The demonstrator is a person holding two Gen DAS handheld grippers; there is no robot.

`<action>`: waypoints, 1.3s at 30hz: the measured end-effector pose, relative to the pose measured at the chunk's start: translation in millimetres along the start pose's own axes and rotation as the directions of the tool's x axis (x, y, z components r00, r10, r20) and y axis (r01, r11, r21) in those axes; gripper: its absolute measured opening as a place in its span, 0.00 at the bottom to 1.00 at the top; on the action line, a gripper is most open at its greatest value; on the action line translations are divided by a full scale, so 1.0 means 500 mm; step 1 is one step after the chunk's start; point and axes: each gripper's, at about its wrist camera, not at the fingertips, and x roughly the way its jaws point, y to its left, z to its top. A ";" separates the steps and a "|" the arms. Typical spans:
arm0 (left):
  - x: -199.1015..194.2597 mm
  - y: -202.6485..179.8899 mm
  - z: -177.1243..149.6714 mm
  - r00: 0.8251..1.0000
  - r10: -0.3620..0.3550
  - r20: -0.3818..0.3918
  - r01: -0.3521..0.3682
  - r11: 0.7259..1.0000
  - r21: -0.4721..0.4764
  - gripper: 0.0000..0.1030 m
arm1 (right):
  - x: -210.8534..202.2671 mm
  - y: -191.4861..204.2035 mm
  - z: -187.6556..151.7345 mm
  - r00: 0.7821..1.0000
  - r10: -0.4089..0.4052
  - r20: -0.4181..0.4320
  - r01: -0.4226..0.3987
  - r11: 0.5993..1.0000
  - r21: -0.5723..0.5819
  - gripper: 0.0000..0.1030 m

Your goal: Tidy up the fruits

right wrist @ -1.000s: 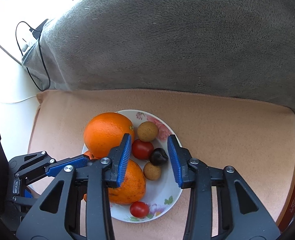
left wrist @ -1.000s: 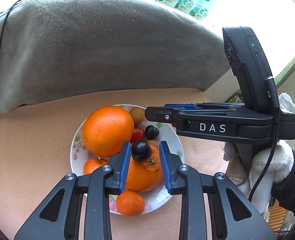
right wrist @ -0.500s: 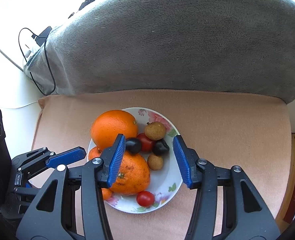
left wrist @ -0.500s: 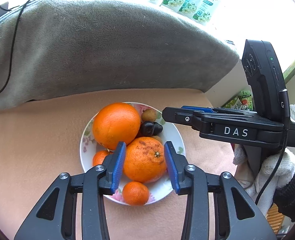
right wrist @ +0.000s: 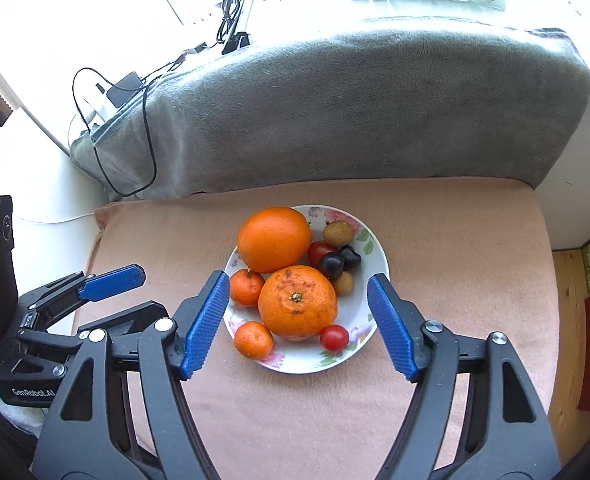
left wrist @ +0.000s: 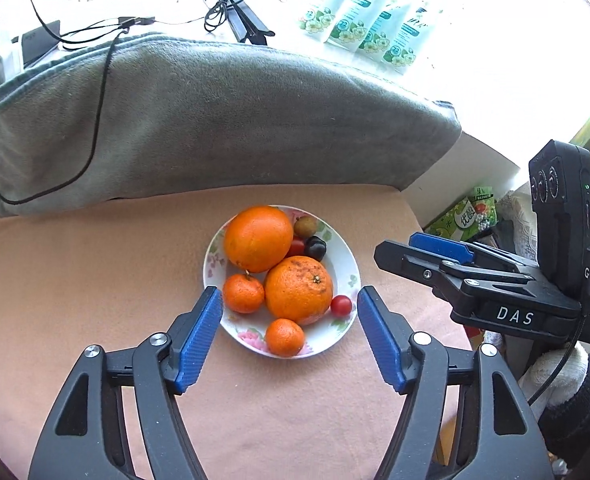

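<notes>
Both grippers hover with jaws opening and nothing between them: the left gripper (left wrist: 289, 334) and right gripper (right wrist: 298, 326) frame a floral plate (right wrist: 379, 254) on a peach cloth (right wrist: 455, 260). The plate holds two oranges (right wrist: 274, 239), two mandarins (right wrist: 247, 287), cherry tomatoes (right wrist: 334, 337), dark plums (right wrist: 331, 265) and longans (right wrist: 337, 233). A grey blanket (right wrist: 355, 112) lies behind.

In the left wrist view the big orange (left wrist: 258, 238) hides most of a red tomato (left wrist: 297, 246). The speckled orange (left wrist: 298, 289) covers part of the plate (left wrist: 345, 264). The gloved hand (left wrist: 555, 376) is cut off by the edge. The words on the green packets (left wrist: 359, 28) are too small to read.
</notes>
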 end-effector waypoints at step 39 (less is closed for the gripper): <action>-0.087 -0.017 -0.017 0.983 0.184 -0.015 -0.183 0.982 0.036 0.78 | -0.112 0.038 -0.046 0.996 -0.056 0.067 0.053 0.997 0.059 0.80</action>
